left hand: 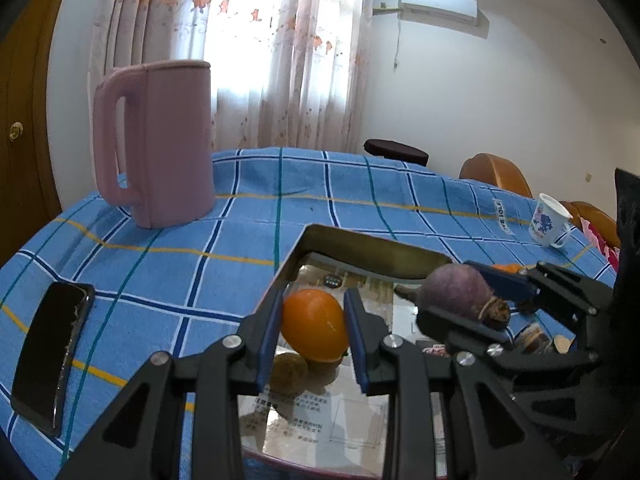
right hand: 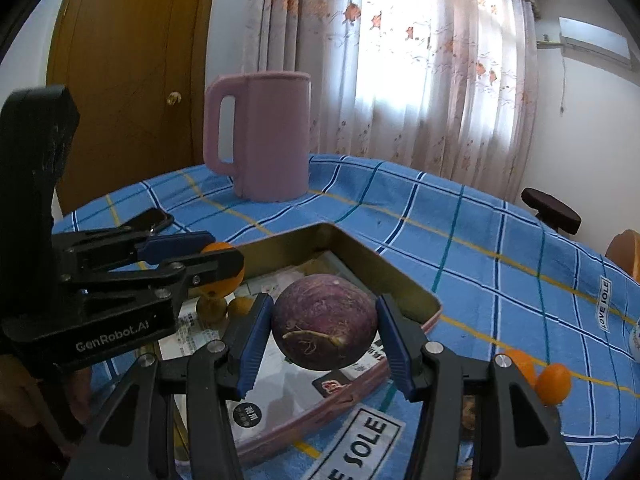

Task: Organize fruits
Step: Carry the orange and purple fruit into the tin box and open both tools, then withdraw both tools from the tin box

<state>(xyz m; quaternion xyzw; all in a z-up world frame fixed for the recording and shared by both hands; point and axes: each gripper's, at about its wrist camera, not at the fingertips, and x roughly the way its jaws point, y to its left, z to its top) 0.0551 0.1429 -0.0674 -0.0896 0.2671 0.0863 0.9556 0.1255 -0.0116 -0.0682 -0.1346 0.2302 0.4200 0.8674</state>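
Note:
My left gripper (left hand: pixel 314 326) is shut on an orange fruit (left hand: pixel 314 326) and holds it over the shallow metal tray (left hand: pixel 360 246). A small brownish fruit (left hand: pixel 288 372) lies in the tray just below it. My right gripper (right hand: pixel 325 330) is shut on a round purple fruit (right hand: pixel 325 326) above the same tray (right hand: pixel 396 280). The purple fruit (left hand: pixel 458 290) also shows in the left wrist view. The left gripper (right hand: pixel 212 264) with its orange fruit (right hand: pixel 228 276) shows at the left of the right wrist view.
A pink jug (left hand: pixel 160 144) stands at the back of the blue checked tablecloth (left hand: pixel 240 216). A black phone (left hand: pixel 52 356) lies at the left. A white cup (left hand: pixel 548 222) stands far right. Two small orange fruits (right hand: pixel 554 384) lie on the cloth right of the tray.

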